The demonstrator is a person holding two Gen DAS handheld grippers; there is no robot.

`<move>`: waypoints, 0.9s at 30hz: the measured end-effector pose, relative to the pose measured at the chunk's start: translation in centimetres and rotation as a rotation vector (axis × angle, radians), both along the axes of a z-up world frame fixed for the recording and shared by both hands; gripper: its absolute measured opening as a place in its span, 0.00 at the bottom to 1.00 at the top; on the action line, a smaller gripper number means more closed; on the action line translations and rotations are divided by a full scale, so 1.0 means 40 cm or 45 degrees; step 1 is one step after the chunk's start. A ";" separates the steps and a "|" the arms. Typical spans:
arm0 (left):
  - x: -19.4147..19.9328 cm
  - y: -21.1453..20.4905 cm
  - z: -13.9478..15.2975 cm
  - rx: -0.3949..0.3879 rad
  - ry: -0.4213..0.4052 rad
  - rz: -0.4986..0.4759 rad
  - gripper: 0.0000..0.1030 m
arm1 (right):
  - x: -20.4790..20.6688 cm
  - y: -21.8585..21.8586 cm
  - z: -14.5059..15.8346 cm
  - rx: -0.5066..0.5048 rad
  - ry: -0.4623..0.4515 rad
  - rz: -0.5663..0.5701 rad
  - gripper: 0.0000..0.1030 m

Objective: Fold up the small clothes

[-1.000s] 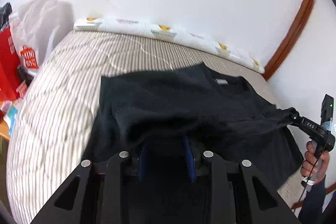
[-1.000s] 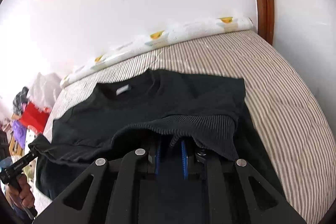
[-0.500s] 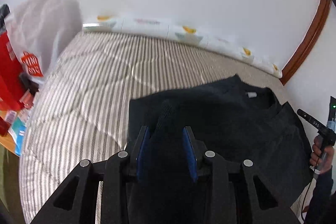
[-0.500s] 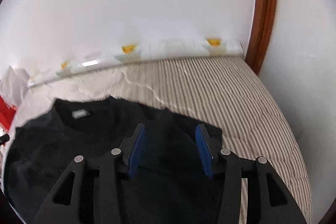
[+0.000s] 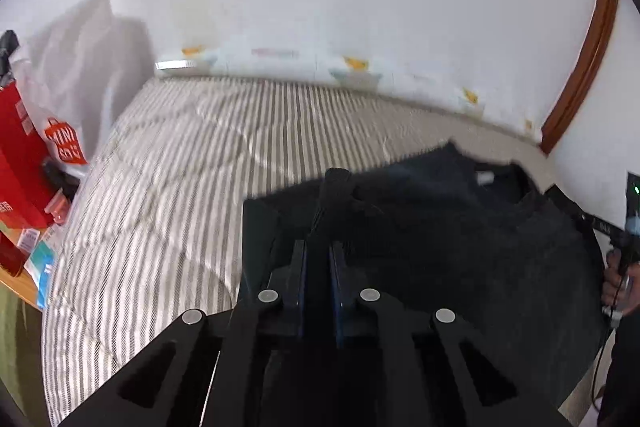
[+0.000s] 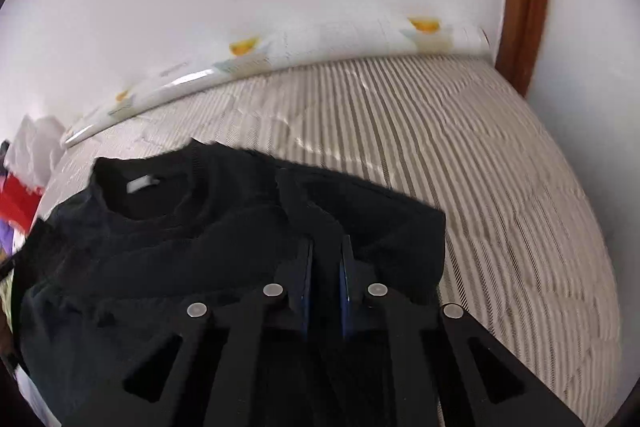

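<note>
Sweater (image 5: pixel 460 247), black knit, lies spread on the striped bed (image 5: pixel 192 187) just ahead of both your grippers, its neck toward the wall. Your left gripper (image 5: pixel 318 259) has just closed: its jaws stand almost pressed together with a ridge of knit running up between them, and your right gripper (image 6: pixel 325 267) has closed the same way over a dark fold. Black pads on black cloth make it hard to say how much fabric each one really pinches, so a thin bite could slip as you lift, or you could drag both layers and skew the fold. The left wrist view alone shows your right hand (image 5: pixel 618 283) at its far right edge and the red bag (image 5: pixel 20 163) to its left; only the right wrist view shows the sweater's right edge and the neck label (image 6: pixel 143 183) clearly.
</note>
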State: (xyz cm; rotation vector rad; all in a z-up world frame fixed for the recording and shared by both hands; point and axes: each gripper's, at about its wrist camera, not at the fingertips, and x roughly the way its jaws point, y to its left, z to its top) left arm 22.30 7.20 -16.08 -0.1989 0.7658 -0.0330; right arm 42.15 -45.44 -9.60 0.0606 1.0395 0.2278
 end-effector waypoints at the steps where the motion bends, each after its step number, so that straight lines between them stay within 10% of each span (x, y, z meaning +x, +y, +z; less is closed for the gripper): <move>1: -0.001 0.003 0.007 -0.018 -0.028 0.005 0.10 | -0.009 -0.018 0.026 0.032 -0.050 -0.013 0.09; 4: 0.019 0.003 -0.001 -0.031 -0.021 0.023 0.10 | -0.018 -0.082 0.065 0.179 -0.096 -0.082 0.10; 11: 0.066 -0.021 -0.066 -0.006 0.123 0.033 0.14 | 0.010 -0.062 -0.067 -0.034 0.104 -0.094 0.16; 19: 0.009 -0.009 -0.041 0.032 0.146 0.023 0.24 | -0.090 -0.154 0.005 -0.092 0.099 -0.171 0.59; 27: -0.090 0.003 -0.041 -0.031 0.168 0.023 0.30 | -0.138 -0.161 -0.070 0.083 0.313 -0.096 0.59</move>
